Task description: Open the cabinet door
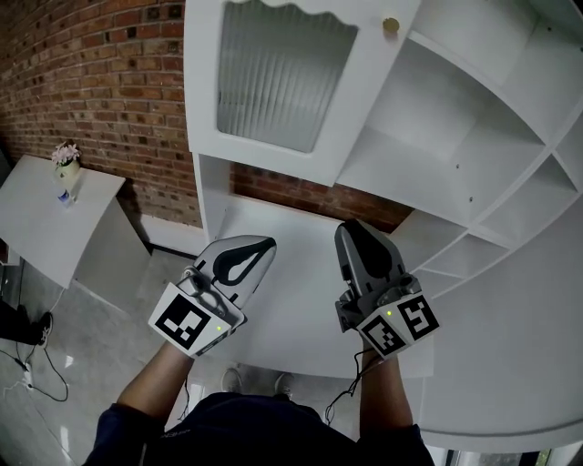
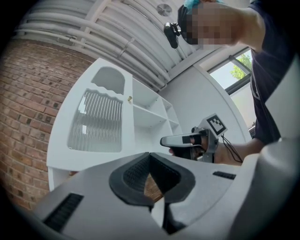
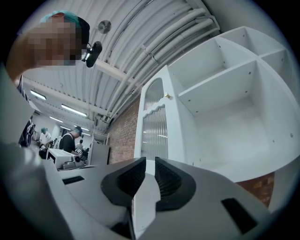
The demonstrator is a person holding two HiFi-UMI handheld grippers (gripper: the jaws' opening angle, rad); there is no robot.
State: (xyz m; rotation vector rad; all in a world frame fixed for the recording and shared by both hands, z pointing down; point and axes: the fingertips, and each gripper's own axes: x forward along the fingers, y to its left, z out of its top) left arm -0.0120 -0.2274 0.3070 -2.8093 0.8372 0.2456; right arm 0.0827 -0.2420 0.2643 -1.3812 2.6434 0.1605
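The white cabinet door (image 1: 282, 73) with its ribbed glass pane stands swung out to the left, its small brass knob (image 1: 391, 26) at the free edge. Behind it the bare white shelves (image 1: 455, 136) are exposed. Both grippers hover low over the counter, apart from the door. My left gripper (image 1: 264, 244) is shut with its tips meeting (image 2: 149, 154), holding nothing. My right gripper (image 1: 351, 227) has a narrow gap between its pads (image 3: 150, 161) with nothing in it. The door (image 3: 154, 126) and knob (image 3: 166, 96) lie ahead of it, untouched. The left gripper view also catches the door (image 2: 96, 122) and the right gripper (image 2: 164, 140).
The cabinet's white counter (image 1: 291, 309) lies under both grippers. A brick wall (image 1: 91, 91) runs along the left. A white side table (image 1: 36, 218) carries a small flower pot (image 1: 66, 164). Cables (image 1: 36, 364) trail on the floor. People (image 3: 70, 138) stand far off.
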